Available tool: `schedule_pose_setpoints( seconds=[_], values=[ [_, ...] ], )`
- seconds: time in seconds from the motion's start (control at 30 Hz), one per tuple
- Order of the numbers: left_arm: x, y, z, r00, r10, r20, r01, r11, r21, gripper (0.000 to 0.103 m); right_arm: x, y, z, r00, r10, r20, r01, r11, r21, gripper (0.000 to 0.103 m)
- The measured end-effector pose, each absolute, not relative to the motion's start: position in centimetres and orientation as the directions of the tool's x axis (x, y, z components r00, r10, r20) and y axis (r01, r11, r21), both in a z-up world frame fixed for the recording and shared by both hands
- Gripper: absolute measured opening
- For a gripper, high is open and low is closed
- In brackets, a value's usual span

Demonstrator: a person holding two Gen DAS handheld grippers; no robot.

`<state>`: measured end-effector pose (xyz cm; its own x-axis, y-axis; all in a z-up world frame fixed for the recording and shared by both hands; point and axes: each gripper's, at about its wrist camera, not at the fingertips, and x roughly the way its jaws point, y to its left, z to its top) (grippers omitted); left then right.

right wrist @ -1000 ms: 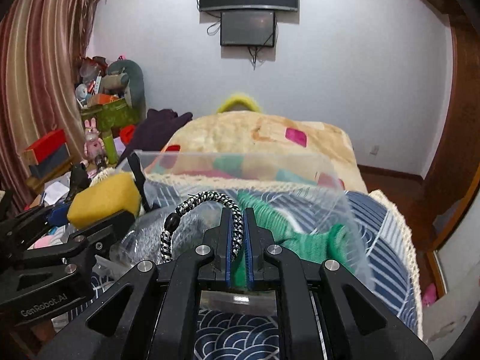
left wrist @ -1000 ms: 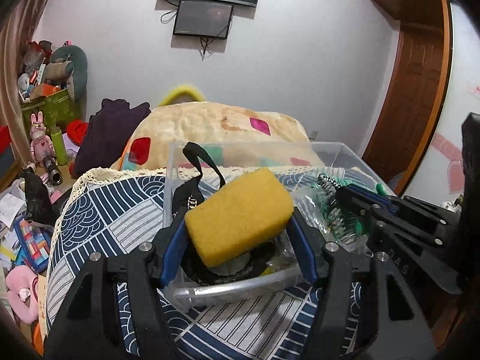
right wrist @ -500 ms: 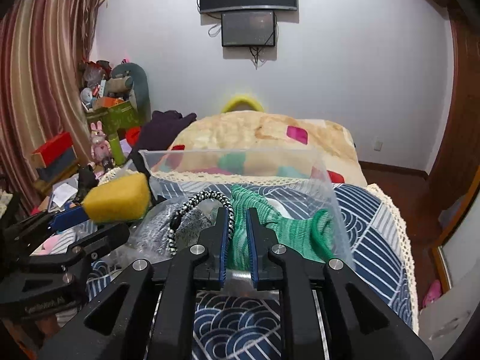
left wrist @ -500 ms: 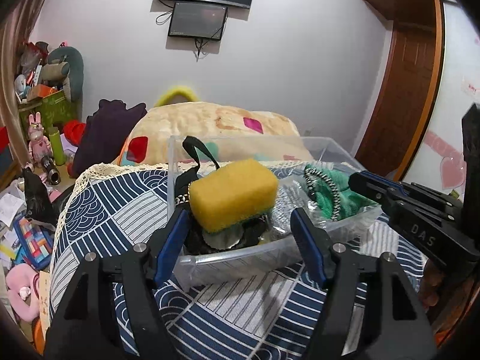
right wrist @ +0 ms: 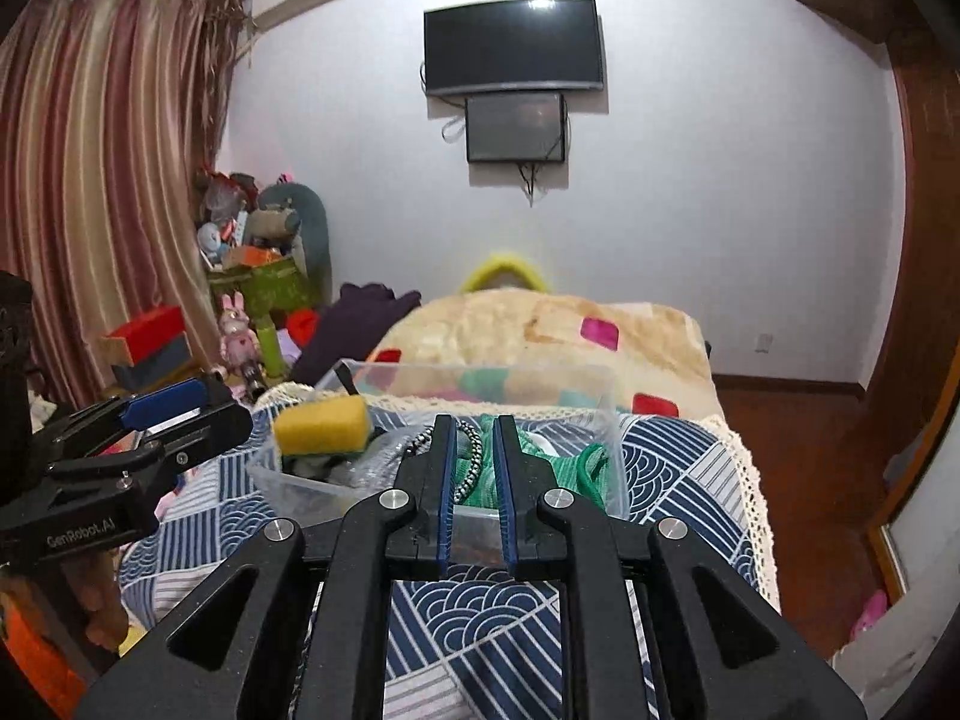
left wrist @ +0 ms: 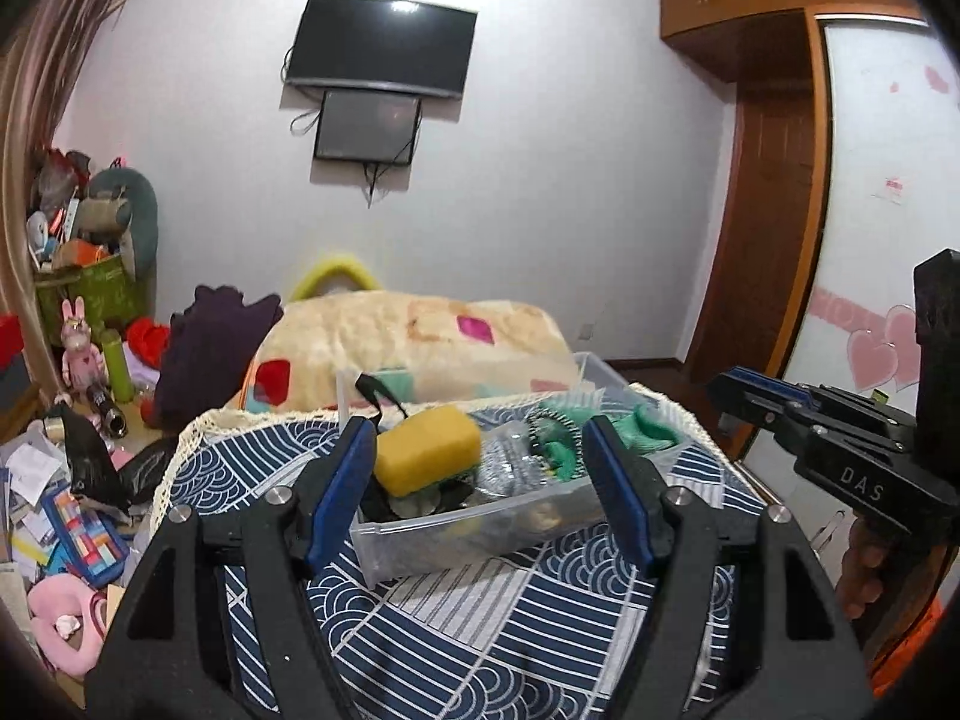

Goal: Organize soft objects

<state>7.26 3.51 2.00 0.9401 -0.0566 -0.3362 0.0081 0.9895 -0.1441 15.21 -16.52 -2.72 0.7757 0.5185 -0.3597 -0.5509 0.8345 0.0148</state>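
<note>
A clear plastic bin (left wrist: 480, 525) (right wrist: 615, 468) sits on the blue patterned cloth (left wrist: 510, 630). In it lie a yellow sponge (left wrist: 429, 456) (right wrist: 321, 423), a green knit item (left wrist: 636, 426) (right wrist: 570, 471) and a black-and-white braided cord (left wrist: 549, 420) (right wrist: 471, 456). My left gripper (left wrist: 477, 450) is open and empty, back from the bin's near wall. My right gripper (right wrist: 474, 429) is slightly open and empty, back from the bin, and shows at the right of the left wrist view (left wrist: 840, 438).
A beige blanket (left wrist: 414, 336) lies behind the bin. Clutter, toys and boxes fill the floor at the left (left wrist: 66, 480). A TV (right wrist: 513, 45) hangs on the far wall. A wooden door (left wrist: 774, 228) stands at the right.
My left gripper has let go of the yellow sponge, which now lies in the bin. My right gripper has let go of the cord and green item. Both have pulled back.
</note>
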Motion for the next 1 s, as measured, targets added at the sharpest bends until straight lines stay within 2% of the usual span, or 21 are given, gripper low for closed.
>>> schedule_pose_setpoints(
  seconds=[0.03,0.07,0.13,0.23,0.33,0.57,1.0],
  values=[
    [6.7,3.3,2.2,0.945,-0.055,-0.323,0.011,0.991,-0.136,0.081,14.8,-16.8,-2.6,0.779,0.522,-0.347,-0.551,0.834,0.018,0.033],
    [6.3,3.0,2.4,0.949,-0.049,-0.312,0.011,0.992,-0.125,0.088,14.6,-17.0,-2.6,0.784,0.522,-0.335,-0.549,0.836,0.019,0.056],
    [5.5,2.6,2.6,0.957,-0.043,-0.286,0.012,0.994,-0.109,0.092,13.6,-17.6,-2.6,0.817,0.503,-0.283,-0.523,0.852,0.004,0.07],
    [4.9,2.2,2.6,0.958,-0.05,-0.283,0.021,0.994,-0.107,0.095,12.9,-17.7,-2.5,0.825,0.498,-0.266,-0.521,0.854,-0.017,0.072],
    [4.4,2.1,2.5,0.96,-0.049,-0.275,0.02,0.994,-0.106,0.097,12.3,-17.9,-2.5,0.831,0.498,-0.247,-0.516,0.856,-0.011,0.082],
    [3.7,1.8,2.1,0.965,-0.048,-0.257,0.019,0.993,-0.114,0.102,12.1,-18.0,-2.9,0.828,0.51,-0.232,-0.523,0.852,0.005,0.082],
    [3.4,1.6,1.4,0.968,-0.026,-0.249,-0.001,0.994,-0.108,0.102,11.9,-18.1,-3.9,0.83,0.506,-0.235,-0.517,0.856,0.014,0.083]
  ],
)
